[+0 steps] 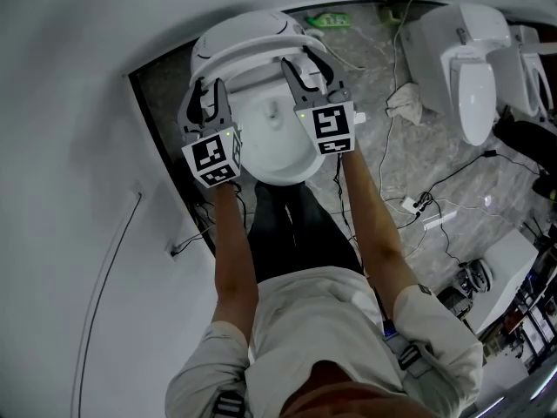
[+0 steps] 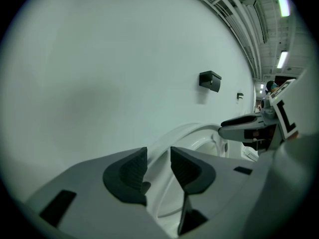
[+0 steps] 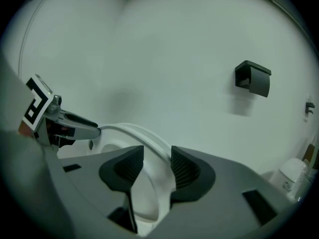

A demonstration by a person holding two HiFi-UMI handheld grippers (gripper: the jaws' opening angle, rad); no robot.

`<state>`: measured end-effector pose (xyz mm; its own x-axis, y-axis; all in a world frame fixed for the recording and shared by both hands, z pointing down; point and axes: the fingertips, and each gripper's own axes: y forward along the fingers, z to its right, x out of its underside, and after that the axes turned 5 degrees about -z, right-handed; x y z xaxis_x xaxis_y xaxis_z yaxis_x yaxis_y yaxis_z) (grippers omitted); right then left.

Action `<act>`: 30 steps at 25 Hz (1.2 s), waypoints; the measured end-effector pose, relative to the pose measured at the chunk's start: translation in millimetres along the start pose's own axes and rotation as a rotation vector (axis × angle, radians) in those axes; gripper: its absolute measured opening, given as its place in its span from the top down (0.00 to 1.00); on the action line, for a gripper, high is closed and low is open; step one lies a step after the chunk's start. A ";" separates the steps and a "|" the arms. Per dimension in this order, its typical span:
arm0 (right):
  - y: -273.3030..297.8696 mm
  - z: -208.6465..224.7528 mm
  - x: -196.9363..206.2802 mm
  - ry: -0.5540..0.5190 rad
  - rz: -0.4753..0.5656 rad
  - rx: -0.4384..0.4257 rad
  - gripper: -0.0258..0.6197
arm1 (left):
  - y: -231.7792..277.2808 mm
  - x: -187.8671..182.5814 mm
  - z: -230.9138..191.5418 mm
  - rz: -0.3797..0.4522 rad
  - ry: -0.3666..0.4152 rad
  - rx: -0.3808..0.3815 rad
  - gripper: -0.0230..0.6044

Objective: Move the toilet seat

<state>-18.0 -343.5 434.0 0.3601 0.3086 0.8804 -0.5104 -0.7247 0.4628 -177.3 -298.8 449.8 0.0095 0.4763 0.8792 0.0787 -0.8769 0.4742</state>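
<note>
A person stands facing a white toilet set against a pale wall [image 1: 70, 146], both forearms stretched out over the bowl [image 1: 278, 151]. The toilet seat [image 1: 254, 56] is lifted off the bowl's rim and stands partway up, in front of the lid [image 1: 248, 26] at the back. The left tongs [image 1: 207, 92] are on the seat's left side and the right tongs [image 1: 309, 66] on its right side, roughly level with each other, and the marker cube [image 1: 213, 159] of each faces up toward the head camera. In the left gripper view the seat's white rim runs up between the dark ribbed pads [image 2: 132, 171] and fills the narrow gap between them, so the left tongs are pinching the seat's edge; the other tongs show across the ring near the right border. The right gripper view mirrors this: the rim curves up between that pair's pads [image 3: 184, 168], which are likewise pinched on it, with the left tongs visible at the far side of the ring. A small black box [image 3: 253, 78] is fixed to the wall above the toilet. To the right of the toilet, the grey marbled floor [image 1: 409, 164] carries loose cables [image 1: 435, 200], a crumpled pale cloth [image 1: 405, 103] and more white toilets [image 1: 466, 59] standing well apart from the one being handled.
</note>
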 end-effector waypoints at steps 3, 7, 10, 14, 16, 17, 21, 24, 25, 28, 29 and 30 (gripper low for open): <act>3.0 2.9 -2.9 0.001 -0.001 0.003 0.67 | 3.1 -3.4 -0.5 -0.004 0.003 -0.002 0.71; 6.3 2.6 -2.2 -0.001 -0.002 0.005 0.67 | 5.6 -2.6 -2.1 -0.003 0.001 -0.003 0.71; 8.3 3.8 -3.6 -0.001 -0.001 0.005 0.67 | 7.5 -4.0 -2.7 -0.004 -0.002 -0.004 0.71; 11.3 5.3 -4.4 0.001 -0.003 0.004 0.67 | 10.5 -5.1 -3.6 -0.006 -0.007 -0.007 0.71; 13.2 5.6 -4.3 0.003 -0.005 0.002 0.67 | 12.1 -4.9 -4.7 -0.007 -0.010 -0.008 0.71; 13.8 5.3 -4.4 0.004 -0.007 0.002 0.67 | 12.3 -4.7 -5.3 -0.008 -0.012 -0.008 0.71; 17.6 6.4 -6.6 -0.003 -0.020 0.002 0.67 | 14.3 -7.0 -6.5 -0.013 -0.022 -0.007 0.71; 20.2 8.2 -6.7 -0.013 -0.030 0.002 0.67 | 16.1 -8.3 -5.1 -0.015 -0.024 -0.002 0.71; 20.4 8.6 -6.6 -0.016 -0.034 0.002 0.67 | 16.1 -8.3 -4.6 -0.016 -0.024 0.001 0.71; 19.9 8.1 -8.1 -0.020 -0.037 0.007 0.67 | 14.0 -9.2 -5.8 -0.013 -0.025 0.004 0.71; 18.8 6.9 -9.4 -0.020 -0.035 0.008 0.67 | 12.6 -9.5 -6.5 -0.012 -0.025 0.005 0.71; 17.3 5.5 -11.0 -0.020 -0.031 0.009 0.67 | 10.9 -10.0 -7.1 -0.010 -0.025 0.006 0.71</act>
<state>-26.5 -362.8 431.7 0.3914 0.3190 0.8632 -0.4914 -0.7206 0.4891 -183.7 -313.6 446.5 0.0331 0.4864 0.8731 0.0851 -0.8718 0.4824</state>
